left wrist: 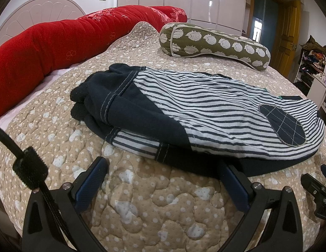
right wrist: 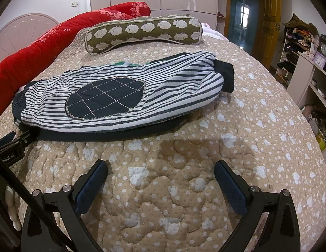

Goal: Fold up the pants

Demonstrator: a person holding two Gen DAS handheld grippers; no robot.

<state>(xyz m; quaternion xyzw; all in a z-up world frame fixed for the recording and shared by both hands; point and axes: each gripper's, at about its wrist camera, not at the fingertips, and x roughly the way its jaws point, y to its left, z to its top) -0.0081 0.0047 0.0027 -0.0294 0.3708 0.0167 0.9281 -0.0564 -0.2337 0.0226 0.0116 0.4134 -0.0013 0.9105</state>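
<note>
Left wrist view: left gripper (left wrist: pixel 163 171) spread wide, holding nothing, one fingertip right at the edge of the striped pants (left wrist: pixel 205 109) lying folded on the bed quilt (left wrist: pixel 142 210). Right gripper (right wrist: pixel 161 168) also wide open and empty, near them.
</note>
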